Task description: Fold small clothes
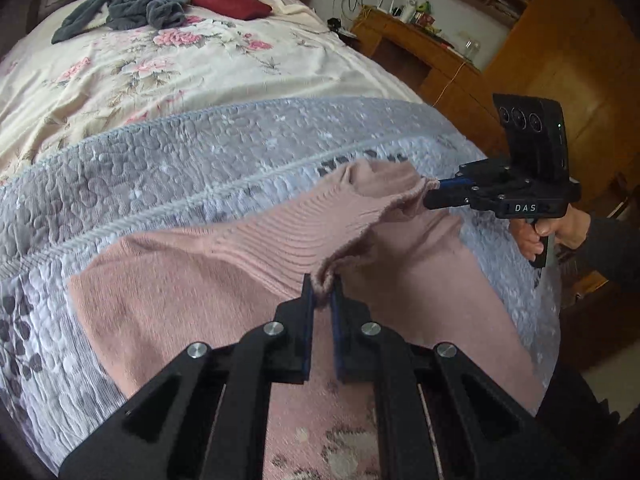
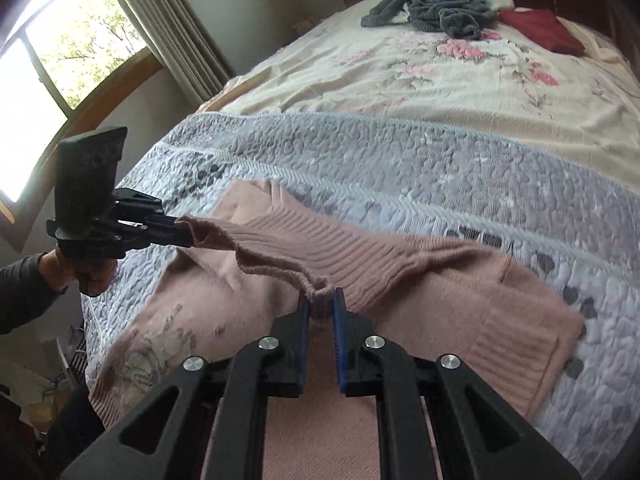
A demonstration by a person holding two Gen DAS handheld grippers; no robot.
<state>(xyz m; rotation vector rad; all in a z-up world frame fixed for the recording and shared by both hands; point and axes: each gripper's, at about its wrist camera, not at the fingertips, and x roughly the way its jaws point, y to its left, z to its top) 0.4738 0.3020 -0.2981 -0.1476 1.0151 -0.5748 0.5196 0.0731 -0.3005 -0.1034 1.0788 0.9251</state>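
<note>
A pink knit sweater [image 1: 192, 280] lies on the grey quilted bedspread [image 1: 168, 168], its ribbed hem lifted off the body. My left gripper [image 1: 323, 294] is shut on one corner of that hem. The right gripper [image 1: 434, 186], seen from the side at the right, is shut on the other hem corner. In the right wrist view the right gripper [image 2: 320, 300] pinches the hem edge of the sweater [image 2: 480, 292], and the left gripper [image 2: 182, 232] holds the far corner at the left. The hem hangs stretched between them.
A floral cream sheet [image 1: 168, 68] covers the far bed, with a grey garment [image 1: 140, 4] and a dark red garment [image 1: 232, 2] near the headboard. A wooden desk [image 1: 420, 52] stands right of the bed. A window [image 2: 48, 64] with curtains is on the left.
</note>
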